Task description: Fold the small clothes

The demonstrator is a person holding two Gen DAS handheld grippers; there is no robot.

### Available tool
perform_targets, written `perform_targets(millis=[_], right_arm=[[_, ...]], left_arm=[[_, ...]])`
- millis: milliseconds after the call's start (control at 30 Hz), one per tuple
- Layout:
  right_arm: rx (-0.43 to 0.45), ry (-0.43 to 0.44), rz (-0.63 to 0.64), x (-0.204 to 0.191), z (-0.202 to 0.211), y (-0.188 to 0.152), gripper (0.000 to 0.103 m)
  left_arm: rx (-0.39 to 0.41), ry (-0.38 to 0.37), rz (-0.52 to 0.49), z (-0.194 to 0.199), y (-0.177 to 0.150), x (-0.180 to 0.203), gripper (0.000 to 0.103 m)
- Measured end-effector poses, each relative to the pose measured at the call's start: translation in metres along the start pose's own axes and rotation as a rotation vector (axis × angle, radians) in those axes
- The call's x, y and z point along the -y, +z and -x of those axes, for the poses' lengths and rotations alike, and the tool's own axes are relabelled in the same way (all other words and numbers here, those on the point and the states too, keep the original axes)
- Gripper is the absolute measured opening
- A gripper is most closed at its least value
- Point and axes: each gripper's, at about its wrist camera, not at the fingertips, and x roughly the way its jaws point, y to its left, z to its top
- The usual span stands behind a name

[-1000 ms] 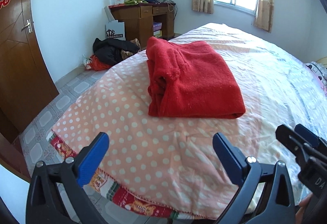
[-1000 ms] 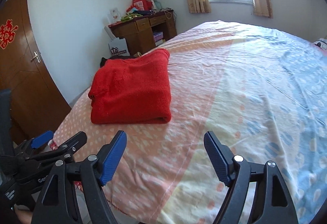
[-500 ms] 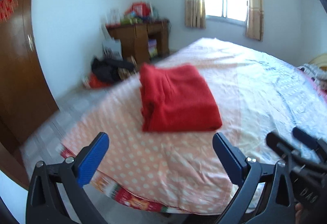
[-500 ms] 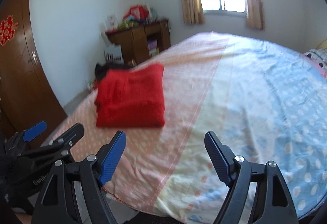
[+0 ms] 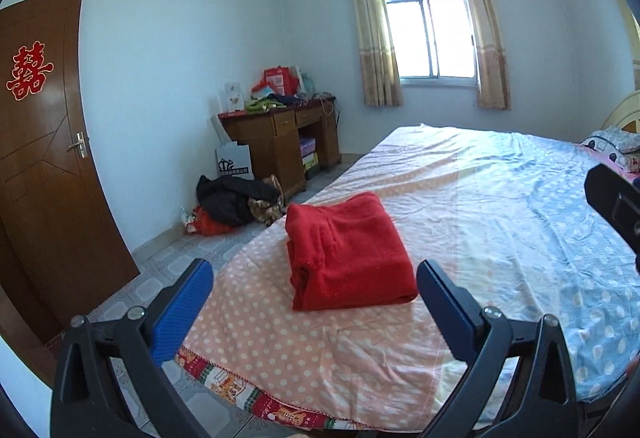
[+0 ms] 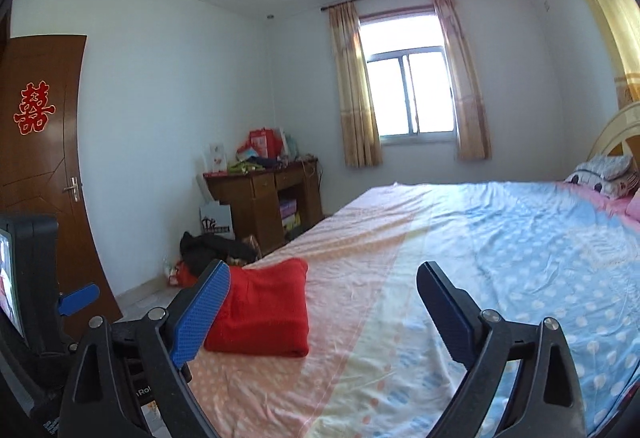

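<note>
The red fleece garment (image 5: 350, 252) lies folded into a compact, roughly rectangular stack on the bed (image 5: 500, 206), near the foot edge and toward the corner of the bed closest to the door (image 5: 44, 166). Its fabric is thick, fuzzy and matte; the top face is flat and smooth, while the side facing the door shows several stacked, rounded folds. In the right wrist view the same garment (image 6: 266, 308) appears as a thick pad with soft, rounded edges, partly hidden behind one blue finger pad. The bed sheet beneath it is thin and lightly wrinkled, pink with white dots under the garment and changing through a pale band to blue with white dots further across; a red patterned border (image 5: 256, 396) runs along the foot edge. The left claw (image 5: 314, 302) is spread wide, holds nothing and sits short of the foot edge, with the garment apart from its ribbed blue pads (image 5: 182, 308). The right claw (image 6: 324, 312) is likewise spread wide and empty, above the foot of the bed, well clear of the sheet. Both claws have black, angular plastic arms with metal fasteners. Beyond the bed, a dark wooden desk (image 5: 280, 142) stands against the white wall with assorted items piled on top, and dark clothes (image 5: 234, 202) lie heaped on the tiled floor beside it. A curtained window (image 5: 428, 38) is set in the far wall.
</note>
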Motion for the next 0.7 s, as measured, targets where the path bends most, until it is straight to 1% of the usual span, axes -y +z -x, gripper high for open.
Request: perform_targets(millis=[100, 333, 467, 700], right_arm=[[-0.001, -0.011, 0.010, -0.001, -0.001, 0.000, 0.096], [-0.058, -0.019, -0.029, 0.008, -0.011, -0.006, 0.096], [-0.063, -0.025, -0.047, 0.012, -0.012, -0.008, 0.096], [-0.067, -0.018, -0.034, 0.011, -0.012, -0.009, 0.096]], left_arm=[[-0.012, -0.010, 0.009, -0.001, 0.000, -0.001, 0.103], [-0.072, 0.001, 0.010, -0.013, -0.004, 0.002, 0.103], [-0.070, 0.014, 0.006, -0.011, -0.006, 0.003, 0.103], [-0.067, 0.006, 0.010, -0.009, -0.005, 0.003, 0.103]])
